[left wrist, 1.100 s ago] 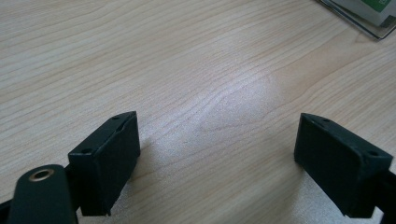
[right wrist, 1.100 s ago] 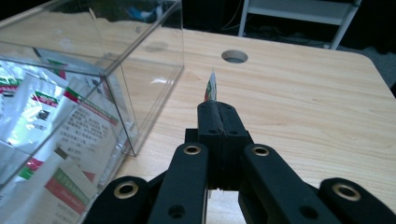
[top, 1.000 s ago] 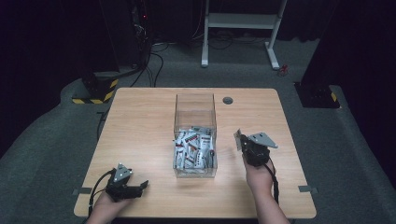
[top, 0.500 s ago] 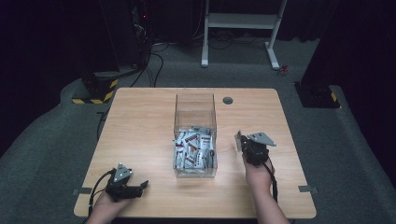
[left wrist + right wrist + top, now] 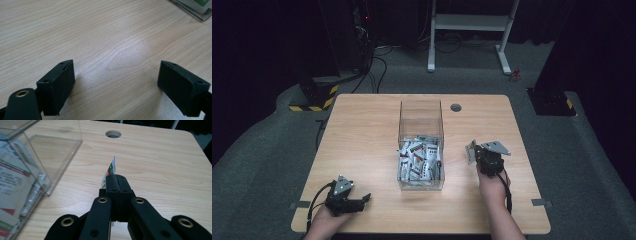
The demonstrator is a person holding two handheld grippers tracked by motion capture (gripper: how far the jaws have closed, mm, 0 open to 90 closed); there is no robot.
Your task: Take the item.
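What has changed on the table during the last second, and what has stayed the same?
Very little changed. The right gripper, shut on a packet, moved slightly toward the person; the packet was already in its jaws a second ago. The left gripper stayed open, low over the table near the front left corner. The clear box and the packets inside it did not move.

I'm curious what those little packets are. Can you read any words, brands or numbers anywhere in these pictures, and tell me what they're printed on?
No text can be read.
Packets in the clear box: dark lines of print with red and green bands, too small and blurred.
Packet pinched in the right tongs: red and green marks, seen edge-on, no letters legible.
Corner of a packet in the left gripper view: a green patch, no words.
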